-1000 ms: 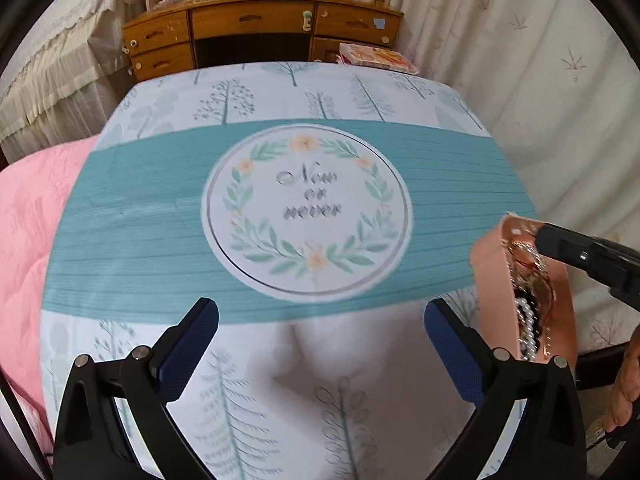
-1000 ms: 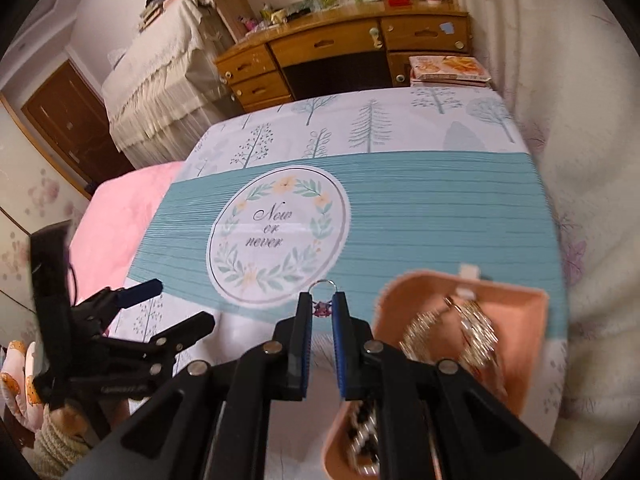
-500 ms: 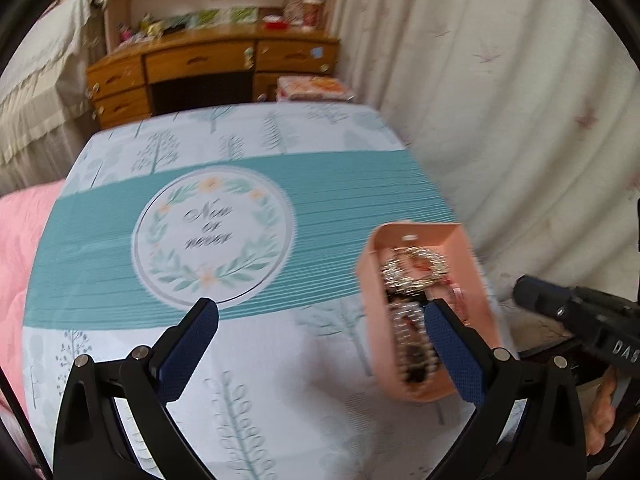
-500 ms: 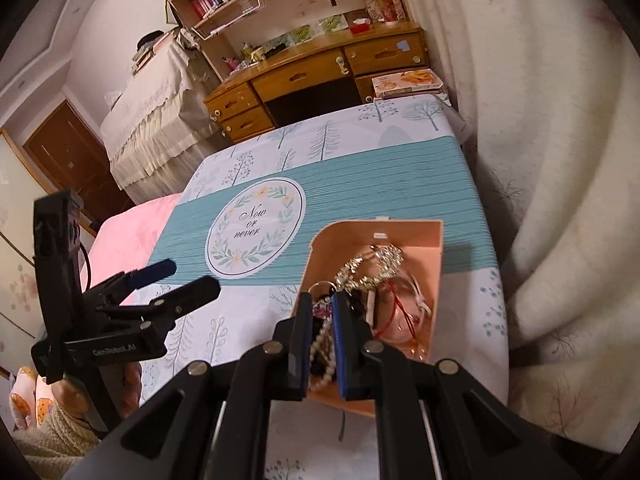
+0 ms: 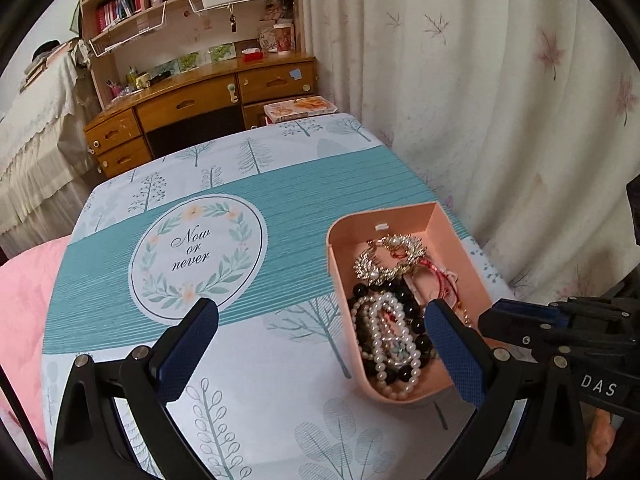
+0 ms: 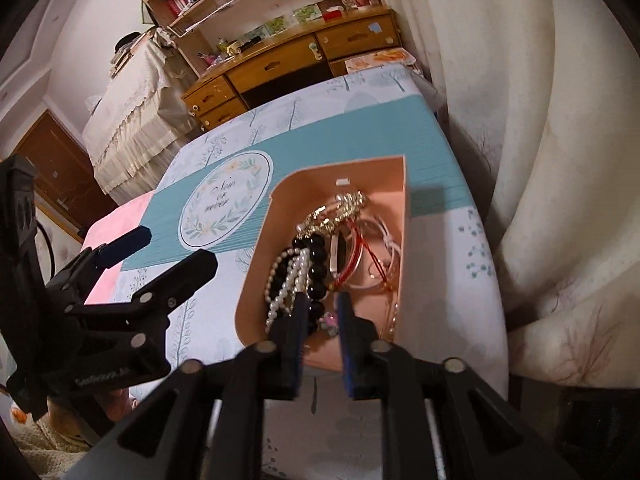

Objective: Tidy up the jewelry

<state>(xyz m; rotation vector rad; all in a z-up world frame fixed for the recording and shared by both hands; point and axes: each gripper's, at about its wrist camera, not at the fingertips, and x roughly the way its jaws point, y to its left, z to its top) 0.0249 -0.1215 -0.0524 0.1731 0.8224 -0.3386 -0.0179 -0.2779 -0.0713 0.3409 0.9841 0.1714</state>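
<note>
A pink tray (image 5: pixel 333 242) (image 6: pixel 401 184) sits at the right of the tablecloth, filled with a pearl bracelet (image 5: pixel 386 334) (image 6: pixel 286 276), black beads (image 6: pixel 314 258), a gold piece (image 5: pixel 390 258) and red cords. My right gripper (image 6: pixel 322 312) hovers over the tray's near end, its jaws opening. A small ring with a pink stone (image 6: pixel 330 319) lies loose between the pads, touching neither. My left gripper (image 5: pixel 320 318) stands wide open above the tray's left wall, holding nothing. The right gripper (image 5: pixel 520 318) shows at the right edge of the left wrist view.
The tablecloth (image 5: pixel 192 246) with its round "Now or never" print spreads left of the tray. A curtain (image 5: pixel 500 100) hangs close on the right. A wooden desk (image 5: pixel 200 100) stands behind, and a pink quilt (image 5: pixel 24 292) lies left.
My right gripper carried the ring from above the cloth to the tray's near end, and its jaws parted, letting the ring go. The left gripper swung right toward the tray, staying open.
</note>
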